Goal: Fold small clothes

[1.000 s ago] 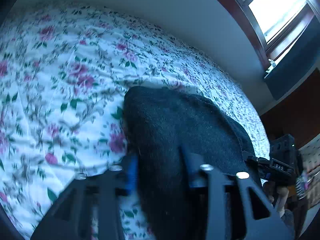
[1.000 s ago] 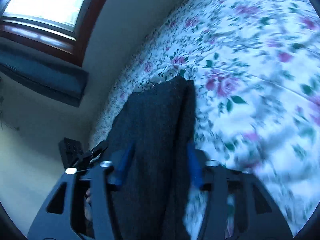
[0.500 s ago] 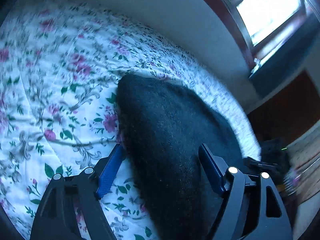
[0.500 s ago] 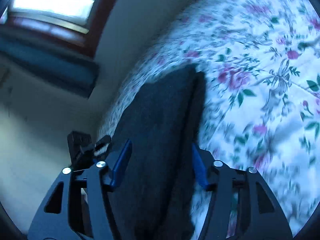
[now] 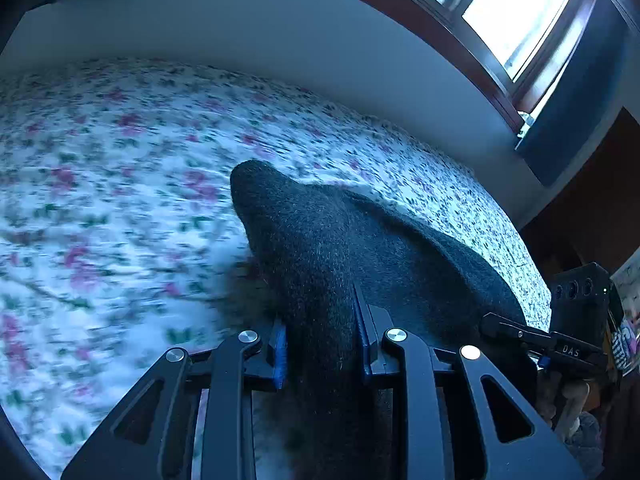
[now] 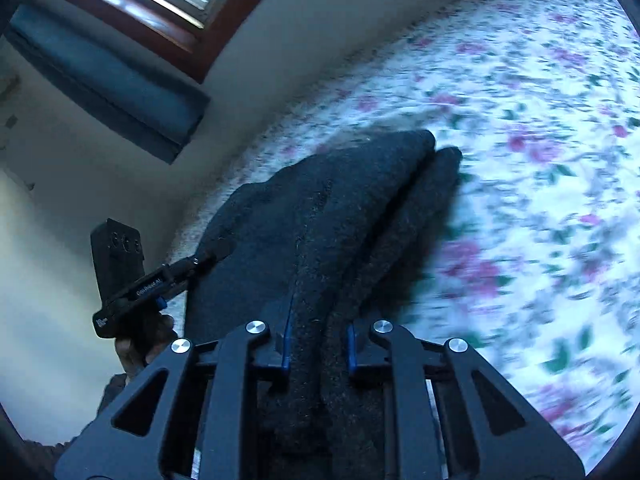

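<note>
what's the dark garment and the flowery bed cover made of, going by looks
Dark garment: looks like thick wool or fleece knit, matte charcoal, with a fuzzy nap and stray fibres at its edges. Flowery bed cover: probably woven cotton, smooth and matte, a printed pink-and-green floral on white with soft creases; blur hides the weave.

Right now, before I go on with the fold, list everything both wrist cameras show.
Dark garment: one, charcoal, fuzzy, doubled into two layers, stretched between both grippers over the bed.
Floral bedspread: one, white with pink flowers and green leaves, covering the bed beneath the garment.
Wall: pale, behind the bed.
Window: one, bright, reddish-brown wooden frame, above the wall.
Dark blue panel: one, just below the window; cannot tell what it is.
Left gripper: black with blue pads, shut on the garment's edge.
Right gripper: black with blue pads, shut on the opposite edge.
</note>
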Motion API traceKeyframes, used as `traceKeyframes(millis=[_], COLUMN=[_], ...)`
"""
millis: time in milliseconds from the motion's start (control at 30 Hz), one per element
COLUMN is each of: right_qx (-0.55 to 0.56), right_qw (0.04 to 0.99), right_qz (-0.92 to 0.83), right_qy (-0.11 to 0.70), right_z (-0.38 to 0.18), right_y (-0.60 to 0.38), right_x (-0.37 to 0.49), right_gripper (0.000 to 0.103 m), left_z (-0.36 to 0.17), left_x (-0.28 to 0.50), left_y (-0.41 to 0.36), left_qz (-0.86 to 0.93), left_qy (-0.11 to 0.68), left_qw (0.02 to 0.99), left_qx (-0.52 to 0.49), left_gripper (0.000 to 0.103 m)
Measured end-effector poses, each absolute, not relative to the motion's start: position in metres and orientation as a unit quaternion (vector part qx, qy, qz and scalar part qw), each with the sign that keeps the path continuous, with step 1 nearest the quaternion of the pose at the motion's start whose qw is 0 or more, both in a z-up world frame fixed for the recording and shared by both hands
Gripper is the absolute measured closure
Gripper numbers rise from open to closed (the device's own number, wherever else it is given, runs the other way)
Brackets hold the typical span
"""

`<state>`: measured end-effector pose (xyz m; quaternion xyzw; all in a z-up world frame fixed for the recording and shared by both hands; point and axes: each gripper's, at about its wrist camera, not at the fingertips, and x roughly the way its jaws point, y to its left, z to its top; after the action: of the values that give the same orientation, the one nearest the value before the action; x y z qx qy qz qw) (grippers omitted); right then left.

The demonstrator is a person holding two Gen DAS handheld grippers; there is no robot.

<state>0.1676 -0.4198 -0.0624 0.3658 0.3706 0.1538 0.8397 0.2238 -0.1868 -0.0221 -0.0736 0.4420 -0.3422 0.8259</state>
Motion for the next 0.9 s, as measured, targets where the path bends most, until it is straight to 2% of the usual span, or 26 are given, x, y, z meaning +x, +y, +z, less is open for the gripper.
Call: traceKeyframes(millis=[200, 333, 400, 433, 500, 567, 633, 667, 833, 900], right_qx=[0.383, 0.392, 0.42, 0.429, 0.465, 0.467, 0.445, 0.437, 0.419, 0.419], right_qw=[0.824, 0.814, 0.792, 0.784, 0.765, 0.766, 0.779, 0.784, 0.787, 0.783], right_qz=[0.193, 0.185, 0.167, 0.167, 0.182, 0.18, 0.175, 0.173, 0.18, 0.194], right_qy=[0.37, 0.386, 0.41, 0.416, 0.407, 0.403, 0.405, 0.405, 0.415, 0.417], right_z=[-0.052, -0.068, -0.097, -0.105, -0.113, -0.106, -0.094, -0.091, -0.09, -0.089], right_y=[-0.378, -0.367, -0.373, -0.374, -0.382, -0.386, -0.391, -0.39, -0.38, -0.367], right_x=[0.181, 0.196, 0.205, 0.208, 0.202, 0.193, 0.178, 0.171, 0.124, 0.112], right_gripper=[0.085, 0.085, 0.085, 0.084, 0.084, 0.075, 0.047, 0.043, 0.038, 0.036], left_z=[0.002, -0.033, -0.056, -0.061, -0.06, -0.054, -0.05, -0.052, -0.073, -0.072], left_x=[0.247, 0.263, 0.263, 0.26, 0.253, 0.244, 0.226, 0.219, 0.178, 0.167], left_y=[-0.141, -0.138, -0.139, -0.135, -0.119, -0.104, -0.091, -0.086, -0.074, -0.079], left_qz=[-0.332, -0.313, -0.302, -0.302, -0.322, -0.335, -0.355, -0.366, -0.399, -0.397], left_qy=[0.44, 0.469, 0.478, 0.473, 0.467, 0.46, 0.457, 0.462, 0.501, 0.486], left_qw=[0.829, 0.822, 0.823, 0.826, 0.819, 0.816, 0.809, 0.801, 0.758, 0.77], left_qx=[-0.098, -0.074, -0.053, -0.053, -0.088, -0.102, -0.102, -0.103, -0.123, -0.114], left_gripper=[0.076, 0.076, 0.071, 0.064, 0.059, 0.046, 0.033, 0.03, 0.027, 0.027])
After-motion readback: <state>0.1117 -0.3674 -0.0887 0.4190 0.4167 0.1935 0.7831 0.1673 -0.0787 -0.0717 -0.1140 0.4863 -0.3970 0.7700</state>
